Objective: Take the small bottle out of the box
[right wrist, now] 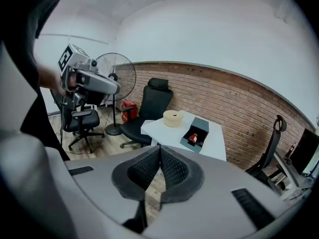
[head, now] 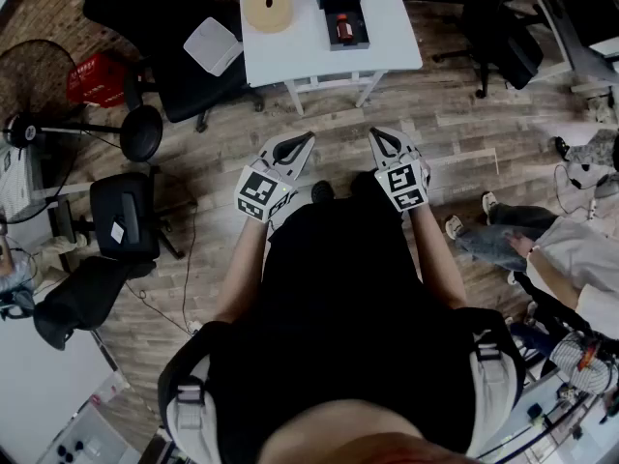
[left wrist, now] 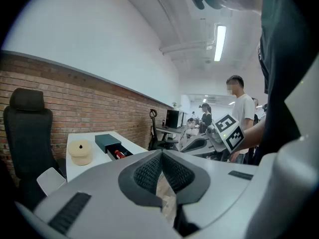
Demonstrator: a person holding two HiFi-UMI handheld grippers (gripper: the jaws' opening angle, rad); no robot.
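Small bottle lies lengthwise in box, left gripper and right gripper fingers pressed together.

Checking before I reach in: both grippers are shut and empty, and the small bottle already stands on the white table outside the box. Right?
Not quite. The small bottle lies inside the open box on the white table, not outside it, as the head view shows. The left gripper and right gripper are indeed shut and empty.
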